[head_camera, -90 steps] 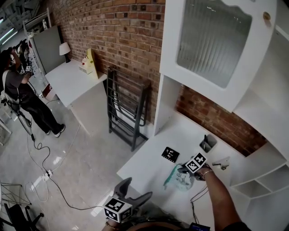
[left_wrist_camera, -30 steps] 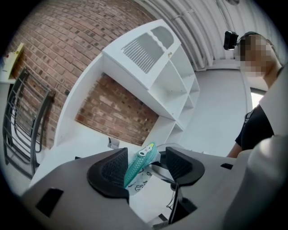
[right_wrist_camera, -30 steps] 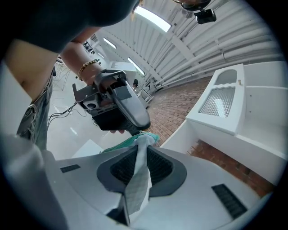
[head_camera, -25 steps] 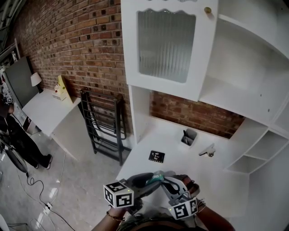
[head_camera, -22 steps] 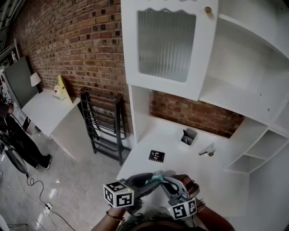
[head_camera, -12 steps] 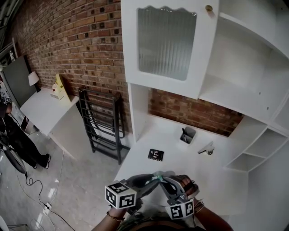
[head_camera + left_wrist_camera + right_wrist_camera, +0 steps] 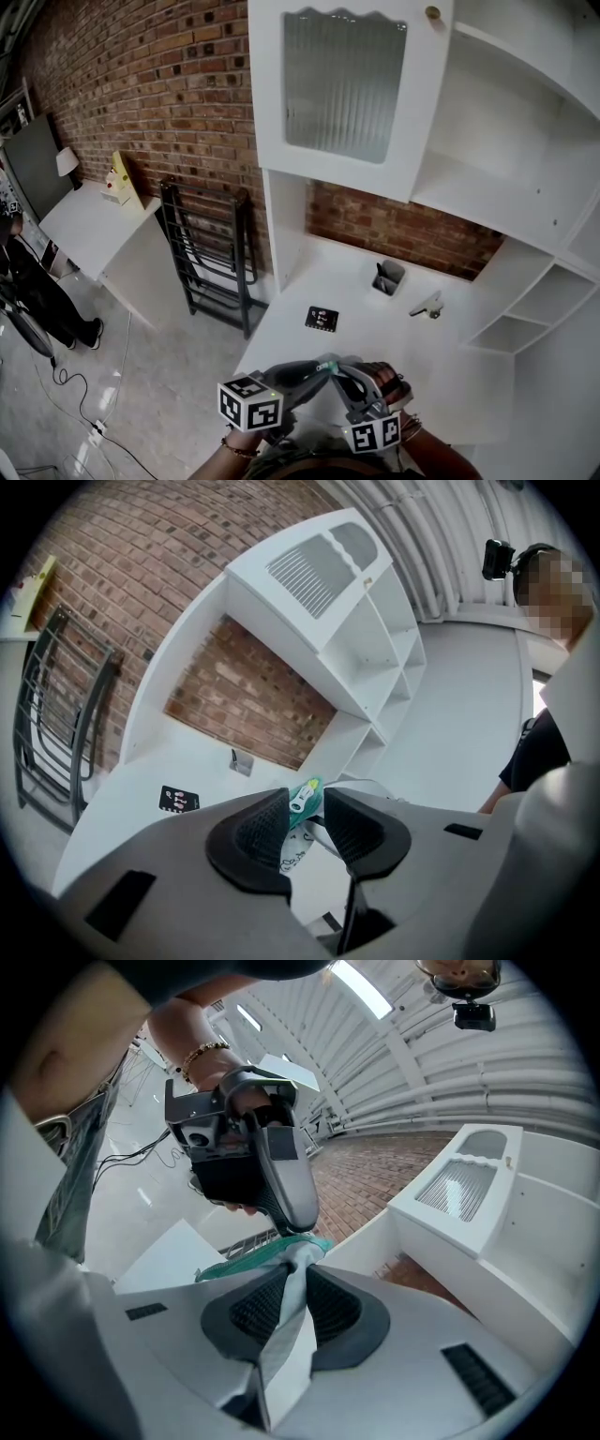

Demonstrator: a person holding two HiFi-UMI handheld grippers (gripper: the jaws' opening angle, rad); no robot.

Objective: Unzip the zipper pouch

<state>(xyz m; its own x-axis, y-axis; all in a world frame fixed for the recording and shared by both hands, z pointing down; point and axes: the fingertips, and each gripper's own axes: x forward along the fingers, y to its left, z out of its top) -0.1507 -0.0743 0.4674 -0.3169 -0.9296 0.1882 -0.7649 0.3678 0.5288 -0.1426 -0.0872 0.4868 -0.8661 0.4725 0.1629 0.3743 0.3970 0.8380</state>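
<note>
Left gripper view tells it best: the left tool (image 7: 307,794) has just been closing, and its tips now pinch the little zipper pull (image 7: 299,803) at the teal end of the zipper pouch (image 7: 292,853). The right tool (image 7: 298,1267) is clamped on the pouch's pale side, just under the teal zipper tape (image 7: 246,1262) (the film creases where the pads bite). Between them the pouch hangs in the air over the near edge of the tabletop (image 7: 375,323).

It looks light, soft and rather slick. I'd judge the body will buckle unless the right tool pulls the tape taut. The pull is the place to draw from, though it is small enough to slip free.

Toward the far edge sit a black marker card (image 7: 321,318), a pen cup (image 7: 386,278) and a small clip (image 7: 427,307), all well apart from the tools. Nothing stands in the way.
</note>
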